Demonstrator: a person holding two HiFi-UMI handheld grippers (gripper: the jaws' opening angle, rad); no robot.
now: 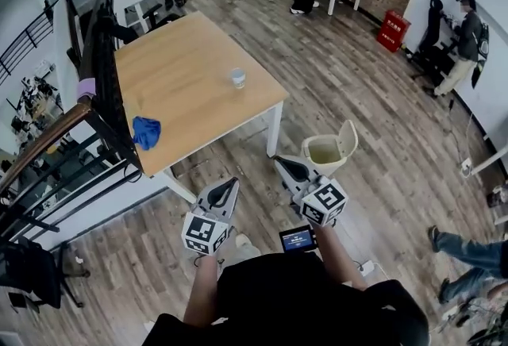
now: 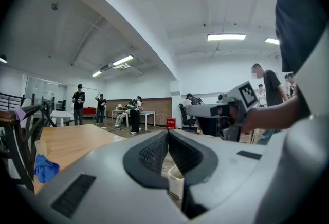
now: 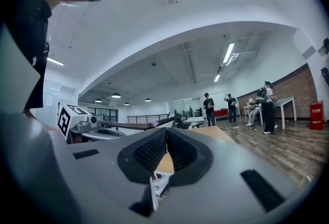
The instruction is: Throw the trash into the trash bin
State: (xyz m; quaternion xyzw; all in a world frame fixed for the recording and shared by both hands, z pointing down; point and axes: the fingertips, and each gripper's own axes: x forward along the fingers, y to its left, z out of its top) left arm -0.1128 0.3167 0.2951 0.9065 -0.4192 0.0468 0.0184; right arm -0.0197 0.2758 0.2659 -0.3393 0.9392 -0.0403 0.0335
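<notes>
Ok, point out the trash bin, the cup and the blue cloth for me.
trash bin [image 1: 348,138]: head view, on its raised lid.
cup [image 1: 238,79]: head view, on its side wall.
blue cloth [image 1: 146,132]: head view, middle of the crumpled heap.

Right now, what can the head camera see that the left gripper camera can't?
Only the head view shows the small lit screen by the person's right arm, and the table's white leg. Only the left gripper view shows the ceiling lights, because it looks level across the room instead of down. Both views show the wooden table, the blue cloth on it and the trash bin.
</notes>
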